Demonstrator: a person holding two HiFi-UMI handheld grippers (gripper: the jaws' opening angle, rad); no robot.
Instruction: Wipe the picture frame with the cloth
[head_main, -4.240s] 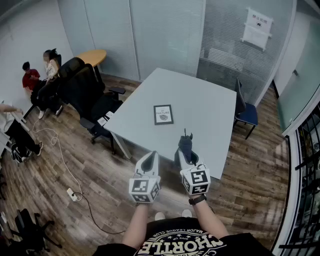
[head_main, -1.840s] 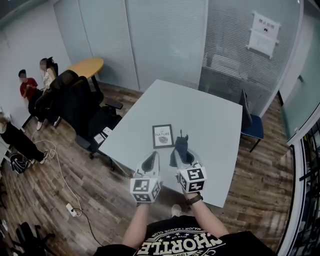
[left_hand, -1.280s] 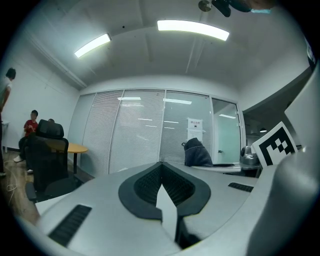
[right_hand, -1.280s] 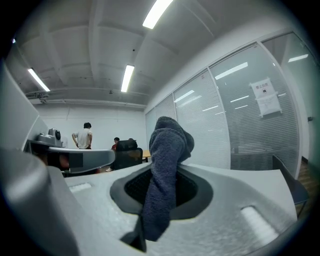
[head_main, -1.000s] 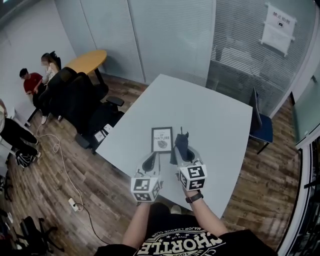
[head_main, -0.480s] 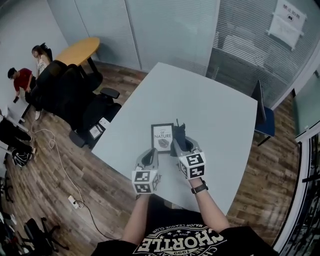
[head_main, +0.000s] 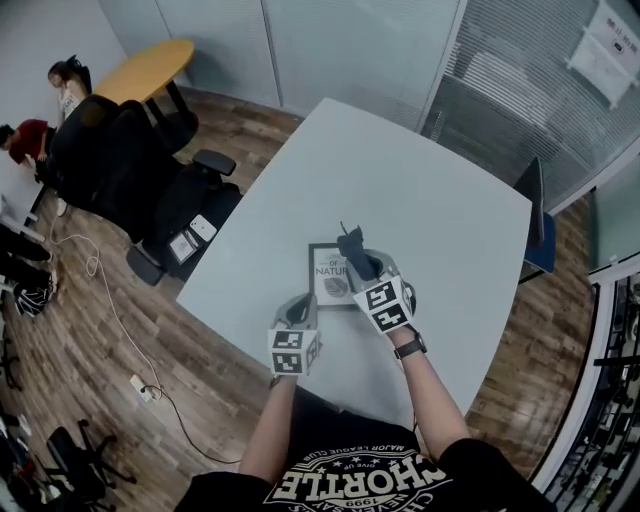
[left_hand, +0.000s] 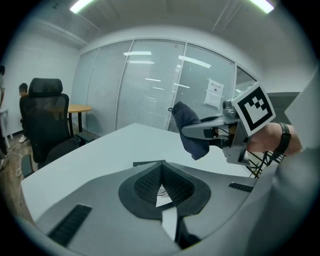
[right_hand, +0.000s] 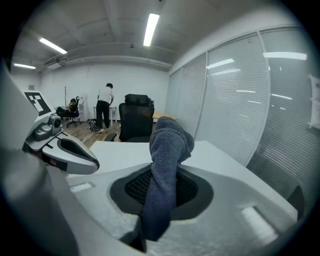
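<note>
right gripper (head_main: 356, 259) clamping the cloth (head_main: 349, 242) has reached the picture frame (head_main: 326, 282); left gripper (head_main: 298, 303) closed.

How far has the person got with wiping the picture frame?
Done: the cloth is clamped in the right tool. In hand: that tool hovers over the picture frame, lying flat on the table. Left: the wiping itself; the left tool is shut, empty.

- Left gripper (head_main: 297, 304) — jaws together, nothing between them, arm drawn in close.
- Right gripper (head_main: 358, 265) — jaws clamped on the dark cloth (head_main: 347, 241), arm reaching further forward.
</note>
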